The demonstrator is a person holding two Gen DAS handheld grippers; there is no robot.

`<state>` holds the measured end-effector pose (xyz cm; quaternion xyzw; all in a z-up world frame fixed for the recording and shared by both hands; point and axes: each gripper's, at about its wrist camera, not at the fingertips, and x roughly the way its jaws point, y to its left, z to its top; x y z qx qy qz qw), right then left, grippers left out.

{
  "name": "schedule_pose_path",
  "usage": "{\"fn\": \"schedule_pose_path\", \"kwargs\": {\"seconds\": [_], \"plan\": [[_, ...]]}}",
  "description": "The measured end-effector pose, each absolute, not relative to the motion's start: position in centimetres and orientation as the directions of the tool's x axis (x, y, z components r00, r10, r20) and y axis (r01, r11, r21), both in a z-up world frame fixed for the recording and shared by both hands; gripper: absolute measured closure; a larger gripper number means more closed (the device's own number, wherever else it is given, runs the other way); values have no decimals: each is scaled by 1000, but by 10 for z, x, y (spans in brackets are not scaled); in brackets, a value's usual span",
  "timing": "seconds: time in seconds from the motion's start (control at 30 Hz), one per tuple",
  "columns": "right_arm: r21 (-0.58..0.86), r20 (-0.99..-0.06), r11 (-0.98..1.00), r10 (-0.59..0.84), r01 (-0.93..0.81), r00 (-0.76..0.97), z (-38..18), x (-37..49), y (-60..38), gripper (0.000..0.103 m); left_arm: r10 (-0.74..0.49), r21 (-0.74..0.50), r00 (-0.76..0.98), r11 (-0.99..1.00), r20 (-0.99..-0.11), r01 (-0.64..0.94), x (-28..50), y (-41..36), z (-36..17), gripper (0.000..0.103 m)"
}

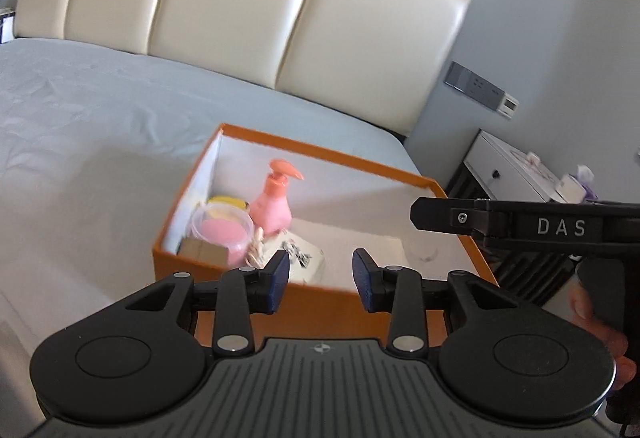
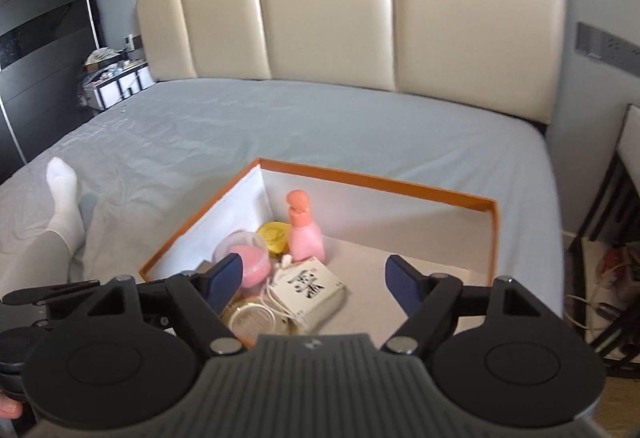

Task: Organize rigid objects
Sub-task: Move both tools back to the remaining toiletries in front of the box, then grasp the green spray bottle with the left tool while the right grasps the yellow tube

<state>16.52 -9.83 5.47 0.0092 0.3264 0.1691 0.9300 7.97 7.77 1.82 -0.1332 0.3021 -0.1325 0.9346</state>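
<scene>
On the grey-sheeted bed (image 2: 280, 126), in front of the cream padded headboard (image 2: 360, 10), sits an orange box (image 2: 376, 180) with a white lining, and all the rigid things visible are already gathered in its left part, leaving the right part of its floor bare. A pink pump bottle (image 2: 305, 234) stands upright towards the back, with a yellow round tin (image 2: 274, 235) just beside it on its left; in front of these a clear tub with pink contents (image 2: 248, 258) lies tilted, and nearer the front wall are a gold-rimmed round lid (image 2: 250, 320) and a small white box with a black character (image 2: 314, 288), a cord looped against it. Both tools hover at the near edge of the box and hold nothing: the left tool (image 1: 320, 278) has its blue pads set at a moderate gap, while the right tool (image 2: 314, 278) is spread wide. From the right wrist view the small white box lies directly ahead between the fingers, its long axis running diagonally from near-left to far-right, so the right tool seems the nearer one and would probably need a slight twist to close across the short side. Judging by the bare sheet around the box, the sorting appears nearly done.
</scene>
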Motion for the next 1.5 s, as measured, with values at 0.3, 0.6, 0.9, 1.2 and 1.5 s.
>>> {"fn": "schedule_pose_path", "kwargs": {"seconds": [0.3, 0.6, 0.9, 1.2, 1.5], "plan": [[-76, -653, 992, 29, -103, 757, 21, 94, -111, 14, -365, -366, 750, 914, -551, 176, 41, 69, -2, 31], [25, -843, 1000, 24, -4, 538, -31, 48, -133, 20, -343, -335, 591, 934, -730, 127, 18, 61, -34, 36], [71, -876, 996, 88, -52, 474, -44, 38, -131, 43, -312, -308, 550, 946, -775, 102, -5, 62, -45, 39], [154, -906, 988, 129, 31, 404, -59, 48, -147, 49, -277, -293, 554, 954, -785, 61, -4, 70, -49, 29], [223, -909, 965, 154, 139, 388, -58, 77, -155, 54, -313, -445, 529, 885, -788, -138, 18, 93, -64, 23]]}}
